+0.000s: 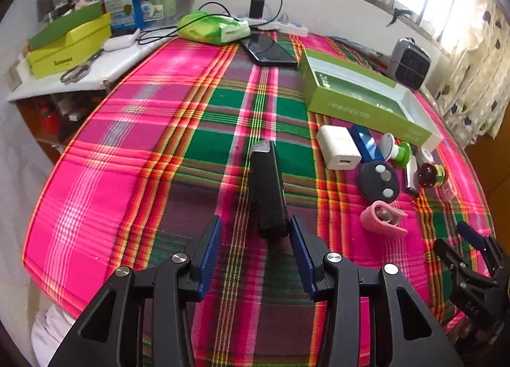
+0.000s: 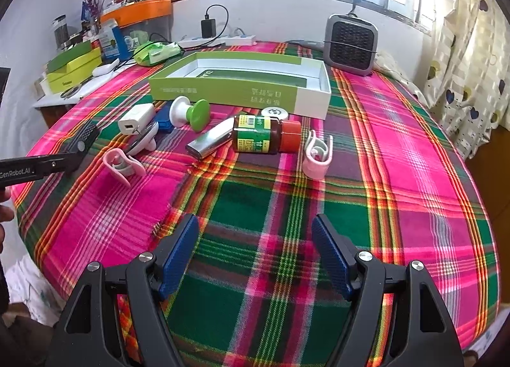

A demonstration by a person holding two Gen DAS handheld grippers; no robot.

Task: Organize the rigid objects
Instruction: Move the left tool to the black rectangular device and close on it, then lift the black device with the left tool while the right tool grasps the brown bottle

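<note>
A black remote (image 1: 267,188) stands on its edge on the plaid cloth, just ahead of my open left gripper (image 1: 255,231), its near end between the fingertips, not clamped. It also shows in the right wrist view (image 2: 83,139). A green-and-white open box (image 2: 242,82) sits at the back. In front of it lie a white charger (image 2: 135,118), a blue item (image 2: 164,118), a green-and-white stamp-like piece (image 2: 189,112), a silver lighter-like case (image 2: 210,140), a brown bottle with a red cap (image 2: 266,137) and two pink clips (image 2: 122,164) (image 2: 317,153). My right gripper (image 2: 255,255) is open and empty over the cloth.
A grey heater (image 2: 350,45) stands at the back right. A phone (image 1: 271,50) and a green wipes pack (image 1: 212,29) lie at the far edge. A side shelf with yellow boxes (image 1: 68,45) and scissors (image 1: 78,70) is at the left. Curtains hang at the right.
</note>
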